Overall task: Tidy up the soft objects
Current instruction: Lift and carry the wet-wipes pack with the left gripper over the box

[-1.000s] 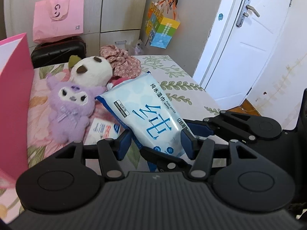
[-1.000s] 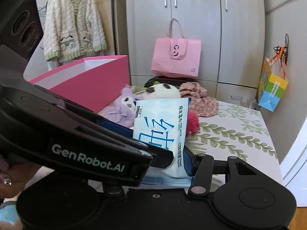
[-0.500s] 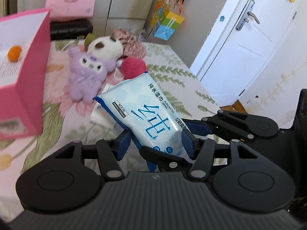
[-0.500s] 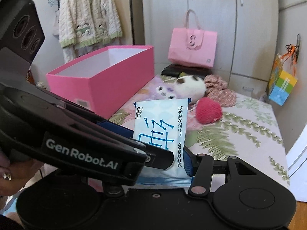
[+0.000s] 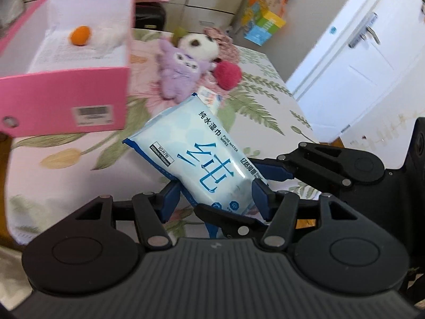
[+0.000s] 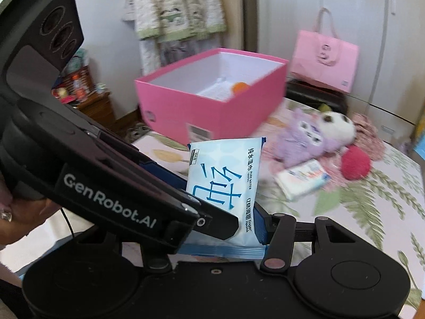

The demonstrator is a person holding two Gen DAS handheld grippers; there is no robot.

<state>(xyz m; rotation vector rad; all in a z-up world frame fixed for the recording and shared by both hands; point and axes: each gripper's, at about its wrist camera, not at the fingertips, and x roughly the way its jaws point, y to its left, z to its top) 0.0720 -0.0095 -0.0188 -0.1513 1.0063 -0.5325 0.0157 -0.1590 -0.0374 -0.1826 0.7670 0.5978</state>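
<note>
Wipes pack (image 5: 202, 159) clamped by left tool (image 5: 215, 194) and right tool (image 6: 225, 212), both tilted downward above bed (image 5: 265, 85)

Pale-blue wet-wipes pack (image 5: 196, 159), printed face up, held tilted above the bed. Purple plush (image 5: 180, 71), panda plush (image 5: 199, 46), red pom-pom (image 5: 228, 74) and small tissue pack (image 6: 302, 178) lie clustered beside the open pink box (image 5: 63, 98).

— What stands beside the pink box (image 6: 212, 111)?
— The purple plush (image 6: 300, 141), panda plush (image 6: 337, 127) and red pompom (image 6: 354, 163) crowd its far side.
— Free room?
— The box's open top, and bare bedspread (image 5: 87, 175) before it.
</note>
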